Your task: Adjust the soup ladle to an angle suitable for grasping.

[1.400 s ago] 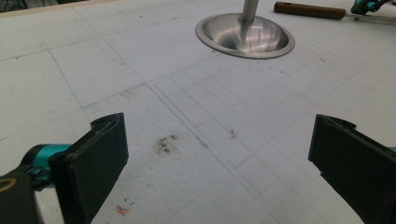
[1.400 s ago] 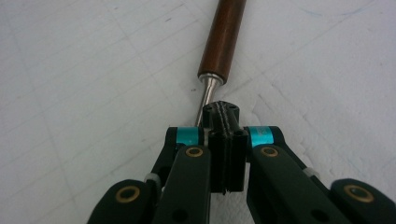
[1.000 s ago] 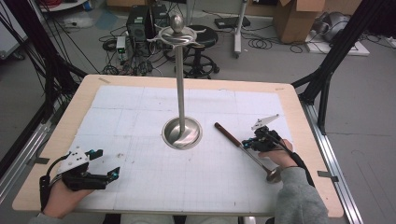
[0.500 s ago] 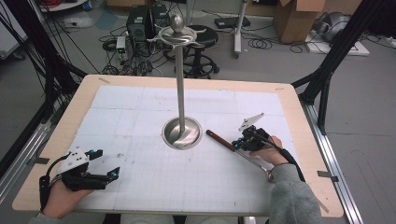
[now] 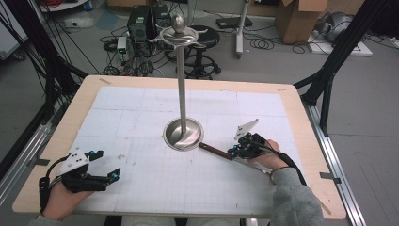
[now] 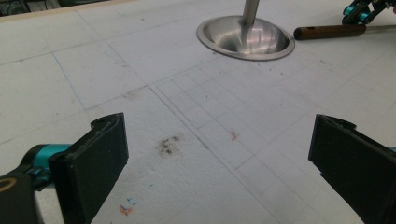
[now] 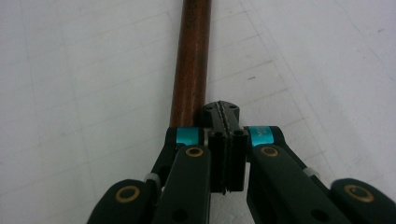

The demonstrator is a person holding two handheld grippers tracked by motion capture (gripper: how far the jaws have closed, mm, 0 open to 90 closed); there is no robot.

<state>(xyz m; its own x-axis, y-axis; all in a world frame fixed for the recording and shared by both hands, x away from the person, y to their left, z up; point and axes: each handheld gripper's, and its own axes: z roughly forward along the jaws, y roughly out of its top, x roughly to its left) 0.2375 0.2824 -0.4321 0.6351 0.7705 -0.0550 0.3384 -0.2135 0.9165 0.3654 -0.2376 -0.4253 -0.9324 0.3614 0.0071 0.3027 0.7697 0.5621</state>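
Tongs beside unmarked wooden handle

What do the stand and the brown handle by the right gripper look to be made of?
Stand: apparently polished metal; its dished base and pole are silvery and mirror the light. Brown handle: probably varnished wood, reddish-brown with faint lengthwise grain and a soft sheen.

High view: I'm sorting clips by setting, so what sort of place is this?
Probably a lab or workshop set up for recording: a wooden table with gridded white paper, black frame struts beside it, loose cables and cardboard boxes on the floor.
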